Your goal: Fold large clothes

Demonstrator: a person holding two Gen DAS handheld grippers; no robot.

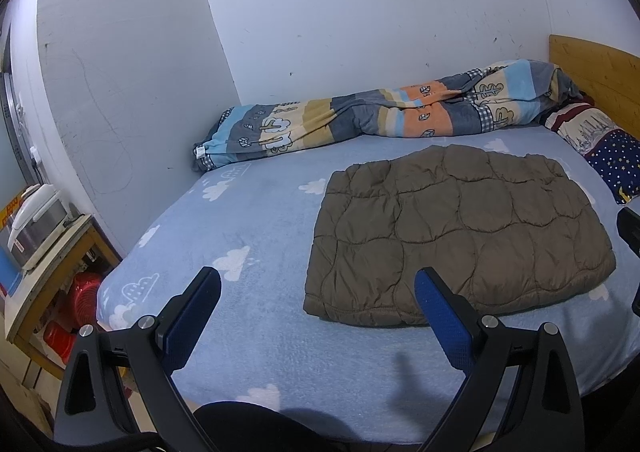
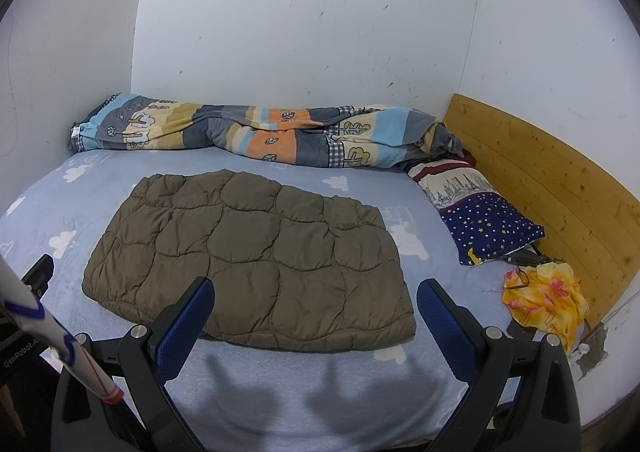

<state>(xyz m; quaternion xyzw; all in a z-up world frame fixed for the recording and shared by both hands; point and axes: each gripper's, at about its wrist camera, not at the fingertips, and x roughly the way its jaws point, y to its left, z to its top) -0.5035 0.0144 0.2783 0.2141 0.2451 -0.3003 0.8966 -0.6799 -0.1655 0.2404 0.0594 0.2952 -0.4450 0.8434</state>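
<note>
A brown quilted jacket (image 1: 460, 232) lies folded into a flat rectangle on the light blue bed sheet (image 1: 240, 211). It also shows in the right wrist view (image 2: 256, 260). My left gripper (image 1: 318, 284) is open and empty, held above the sheet near the jacket's front left corner. My right gripper (image 2: 316, 292) is open and empty, held above the jacket's front edge. Part of the right gripper (image 1: 630, 228) shows at the right edge of the left wrist view. Part of the left gripper (image 2: 38, 272) shows at the left edge of the right wrist view.
A rolled patterned blanket (image 1: 380, 111) lies along the back wall. A starred pillow (image 2: 484, 219) and a yellow cloth (image 2: 548, 304) lie by the wooden headboard (image 2: 560, 187). A shelf with an appliance (image 1: 36, 223) and red baskets stands left of the bed.
</note>
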